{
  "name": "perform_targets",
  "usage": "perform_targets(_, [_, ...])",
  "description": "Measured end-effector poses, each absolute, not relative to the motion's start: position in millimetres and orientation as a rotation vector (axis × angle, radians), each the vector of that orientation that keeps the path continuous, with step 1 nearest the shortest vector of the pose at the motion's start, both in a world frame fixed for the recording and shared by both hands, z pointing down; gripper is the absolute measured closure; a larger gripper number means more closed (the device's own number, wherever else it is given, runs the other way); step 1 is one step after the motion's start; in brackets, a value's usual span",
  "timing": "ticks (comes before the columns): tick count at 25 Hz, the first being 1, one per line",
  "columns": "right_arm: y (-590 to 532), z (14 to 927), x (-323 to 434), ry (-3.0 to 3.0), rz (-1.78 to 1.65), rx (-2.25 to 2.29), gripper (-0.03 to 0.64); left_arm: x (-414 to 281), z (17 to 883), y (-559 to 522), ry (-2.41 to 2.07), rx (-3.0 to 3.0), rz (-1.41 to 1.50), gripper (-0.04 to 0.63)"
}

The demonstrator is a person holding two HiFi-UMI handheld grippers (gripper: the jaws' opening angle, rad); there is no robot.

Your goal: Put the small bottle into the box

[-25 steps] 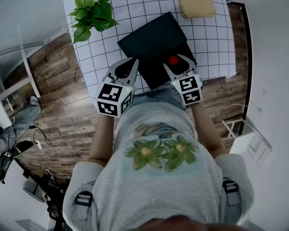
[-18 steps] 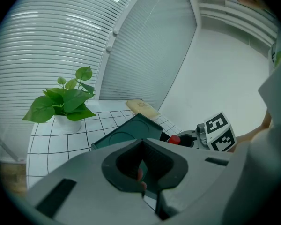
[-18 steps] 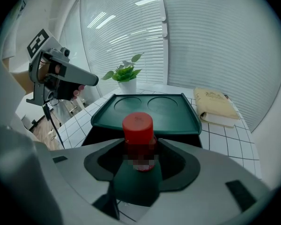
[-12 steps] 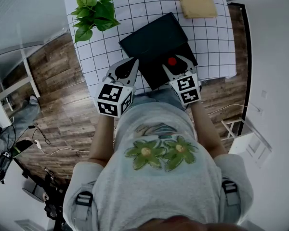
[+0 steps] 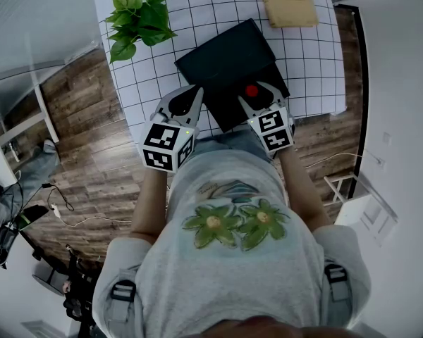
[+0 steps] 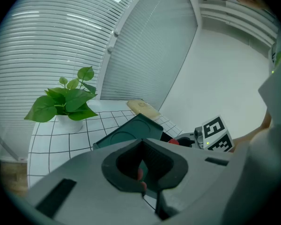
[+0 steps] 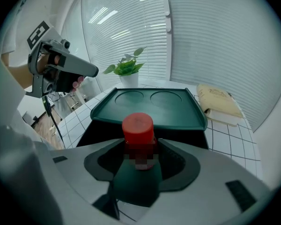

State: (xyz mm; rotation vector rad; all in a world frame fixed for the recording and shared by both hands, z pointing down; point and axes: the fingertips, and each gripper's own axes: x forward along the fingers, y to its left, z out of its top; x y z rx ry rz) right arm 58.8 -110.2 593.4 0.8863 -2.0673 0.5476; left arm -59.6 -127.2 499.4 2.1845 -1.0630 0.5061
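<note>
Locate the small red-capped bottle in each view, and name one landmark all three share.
Head view: small bottle right of centre, at the right hand-held gripper's tips.
Left gripper view: only its red cap, small, right of centre.
Right gripper view: dead centre, between that hand-held gripper's jaws.
Shared landmark: the potted plant.

Wood-plank floor fills the head view's left side, beside a white gridded table at top centre. In the left gripper view, pale horizontal blinds cover the upper left; a plain white wall stands right.
</note>
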Motion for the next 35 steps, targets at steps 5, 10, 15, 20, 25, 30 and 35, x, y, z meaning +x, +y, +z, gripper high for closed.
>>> perform_targets(5, [-109, 596, 59, -2.064, 0.543, 0.872, 0.402, -58, 500, -127, -1.067, 2.183, 0.505, 0.597])
perform_targets(10, [-109, 598, 59, -2.060, 0.537, 0.859, 0.402, -59, 501, -126, -1.068, 2.179, 0.504, 0.597])
perform_targets(15, [-108, 601, 60, -2.051, 0.528, 0.847, 0.402, -59, 503, -125, -1.070, 2.171, 0.502, 0.597])
perform_targets(20, [-107, 602, 59, -2.048, 0.519, 0.834, 0.402, -60, 503, -124, -1.072, 2.168, 0.501, 0.597])
perform_targets(25, [-105, 605, 58, -2.039, 0.504, 0.818, 0.402, -60, 503, -124, -1.069, 2.171, 0.498, 0.597])
perform_targets(30, [-106, 604, 57, -2.036, 0.494, 0.814, 0.402, -60, 501, -124, -1.068, 2.175, 0.496, 0.597])
perform_targets(35, [-106, 603, 56, -2.025, 0.481, 0.810, 0.402, -63, 498, -123, -1.073, 2.178, 0.490, 0.597])
